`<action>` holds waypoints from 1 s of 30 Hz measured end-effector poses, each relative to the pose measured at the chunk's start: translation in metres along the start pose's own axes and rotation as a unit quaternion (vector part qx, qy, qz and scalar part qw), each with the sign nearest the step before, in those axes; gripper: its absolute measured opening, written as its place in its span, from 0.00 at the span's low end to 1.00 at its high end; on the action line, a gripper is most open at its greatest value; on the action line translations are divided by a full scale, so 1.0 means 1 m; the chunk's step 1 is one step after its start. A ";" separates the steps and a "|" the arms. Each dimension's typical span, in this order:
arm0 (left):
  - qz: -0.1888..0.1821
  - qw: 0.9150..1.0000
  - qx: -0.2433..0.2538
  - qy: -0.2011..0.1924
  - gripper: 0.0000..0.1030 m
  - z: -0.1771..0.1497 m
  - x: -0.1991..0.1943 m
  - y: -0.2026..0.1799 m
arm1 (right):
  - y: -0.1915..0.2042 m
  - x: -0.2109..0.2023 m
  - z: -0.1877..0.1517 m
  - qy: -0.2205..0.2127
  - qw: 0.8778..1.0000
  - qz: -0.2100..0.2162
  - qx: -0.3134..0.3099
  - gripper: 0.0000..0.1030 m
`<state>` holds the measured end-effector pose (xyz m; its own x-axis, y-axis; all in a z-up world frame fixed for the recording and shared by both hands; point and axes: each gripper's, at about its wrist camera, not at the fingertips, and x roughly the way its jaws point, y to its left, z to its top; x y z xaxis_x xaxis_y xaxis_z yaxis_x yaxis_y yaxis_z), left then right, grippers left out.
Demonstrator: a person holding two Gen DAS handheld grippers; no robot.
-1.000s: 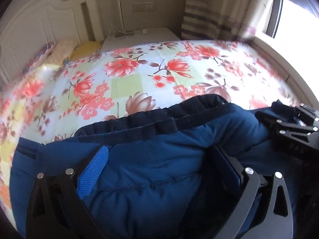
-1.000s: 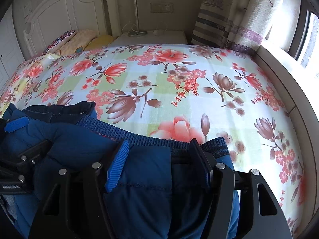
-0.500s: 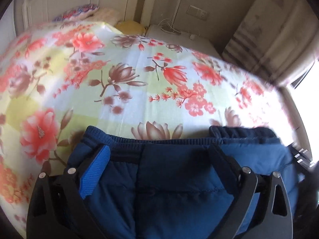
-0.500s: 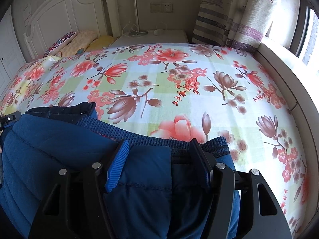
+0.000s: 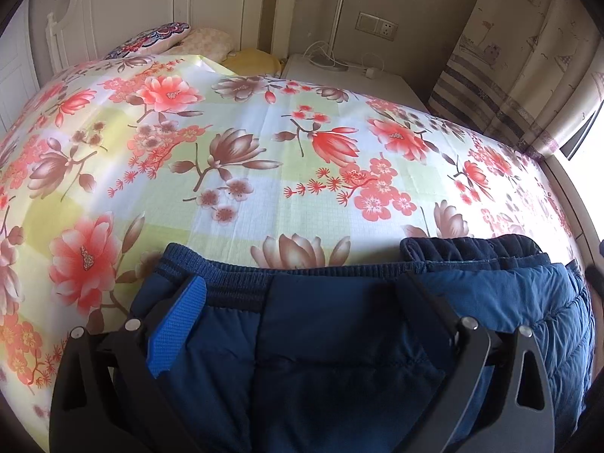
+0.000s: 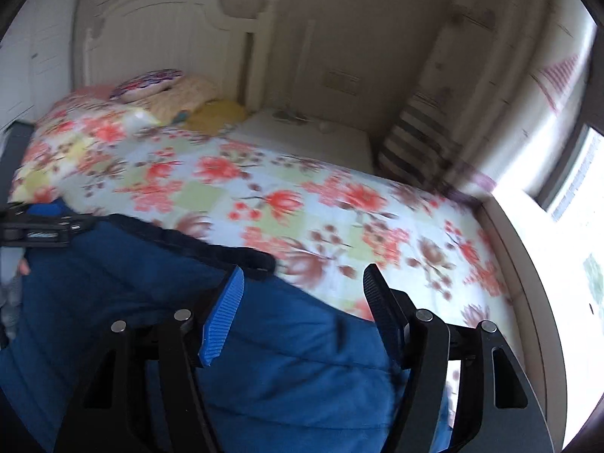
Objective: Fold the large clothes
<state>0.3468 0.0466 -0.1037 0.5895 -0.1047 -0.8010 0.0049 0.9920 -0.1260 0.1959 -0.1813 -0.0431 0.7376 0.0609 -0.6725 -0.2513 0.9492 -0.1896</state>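
A dark blue padded garment (image 5: 339,339) with a ribbed hem lies at the near edge of the flowered bed sheet (image 5: 264,151). My left gripper (image 5: 302,283) is shut on the garment just behind its ribbed hem, with bunched fabric filling the gap between the blue pad (image 5: 177,324) and the black finger. In the blurred right wrist view, my right gripper (image 6: 303,270) hangs above the garment (image 6: 283,358). Its jaws are opening and no fabric is pressed between the pads. The left gripper (image 6: 37,226) shows at the far left there, on the garment's hem.
Pillows (image 5: 158,36) lie against the white headboard (image 6: 170,37) at the far end. A white nightstand (image 5: 358,79) with cables stands beside them. Patterned curtains (image 5: 509,75) and a bright window (image 6: 566,188) line the right side of the bed.
The left gripper slid left with the hem, spreading the garment, then held still. The right gripper let go of the fabric, rose and rolled, and its jaws now stand wider.
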 end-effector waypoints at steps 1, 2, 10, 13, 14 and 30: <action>0.001 1.000 0.001 0.000 0.97 0.001 0.002 0.000 | 0.017 0.010 0.001 0.015 0.999 0.031 -0.018 0.65; 0.003 1.000 0.002 -0.002 0.97 0.000 0.001 -0.001 | 0.031 0.024 -0.001 0.037 0.998 0.026 -0.042 0.65; 0.001 1.000 0.001 -0.003 0.97 0.001 0.000 0.000 | -0.031 0.023 -0.016 0.044 0.997 -0.035 0.043 0.66; 0.001 1.000 0.001 -0.002 0.97 0.001 0.000 -0.001 | -0.084 0.032 -0.043 0.065 0.988 -0.009 0.142 0.67; 0.000 1.000 0.001 -0.002 0.97 0.001 0.001 0.000 | -0.099 0.039 -0.053 0.075 0.981 0.018 0.177 0.70; 0.010 0.999 0.001 -0.038 0.97 -0.005 -0.044 -0.015 | -0.048 -0.028 -0.036 -0.006 0.995 0.027 0.097 0.76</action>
<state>0.3167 0.0359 -0.0701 0.6488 -0.0787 -0.7568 -0.0057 0.9941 -0.1082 0.1641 -0.2397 -0.0411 0.7343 0.1158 -0.6689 -0.1654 0.9862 -0.0109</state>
